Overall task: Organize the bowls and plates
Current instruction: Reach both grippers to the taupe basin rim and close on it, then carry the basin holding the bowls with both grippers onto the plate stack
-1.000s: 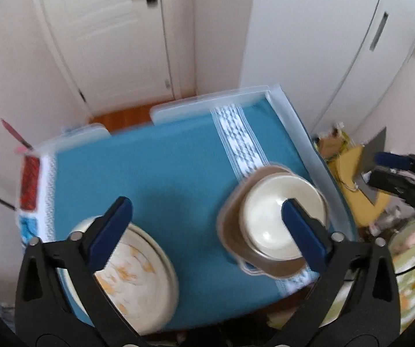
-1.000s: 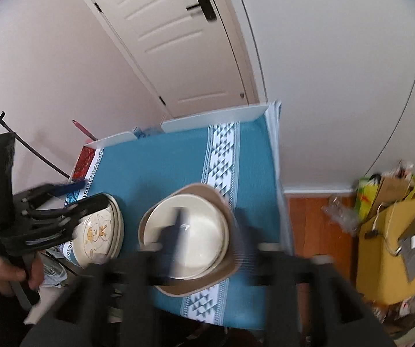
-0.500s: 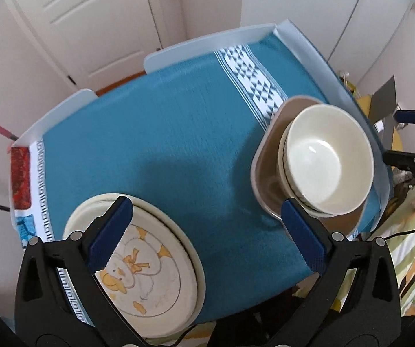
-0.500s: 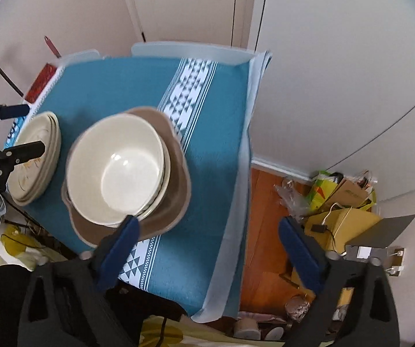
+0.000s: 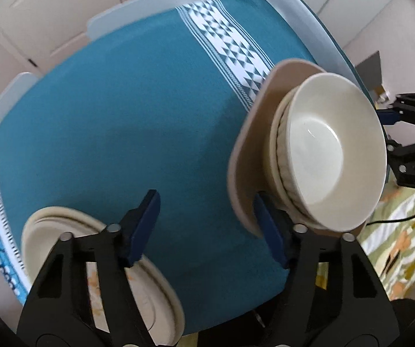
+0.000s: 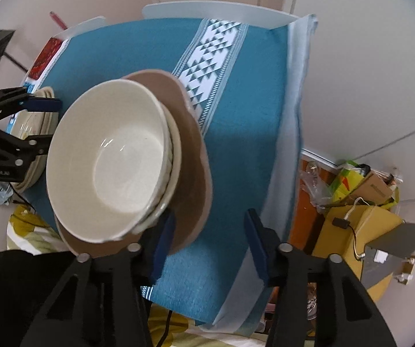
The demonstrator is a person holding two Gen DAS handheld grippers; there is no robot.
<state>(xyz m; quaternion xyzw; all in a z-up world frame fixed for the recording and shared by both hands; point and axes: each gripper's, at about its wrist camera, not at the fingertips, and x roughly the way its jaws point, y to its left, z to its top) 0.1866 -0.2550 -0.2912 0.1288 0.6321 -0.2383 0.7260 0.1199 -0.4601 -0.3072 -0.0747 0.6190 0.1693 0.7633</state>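
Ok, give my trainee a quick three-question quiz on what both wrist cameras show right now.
1. True or false: the top white bowl sits in other bowls on the brown plate.
2. What lies under the left gripper? A) cream plates B) a mug C) a tray
3. The right gripper is open or shut?

Key: 1 true; 2 A; 3 open, empty, above the blue tablecloth.
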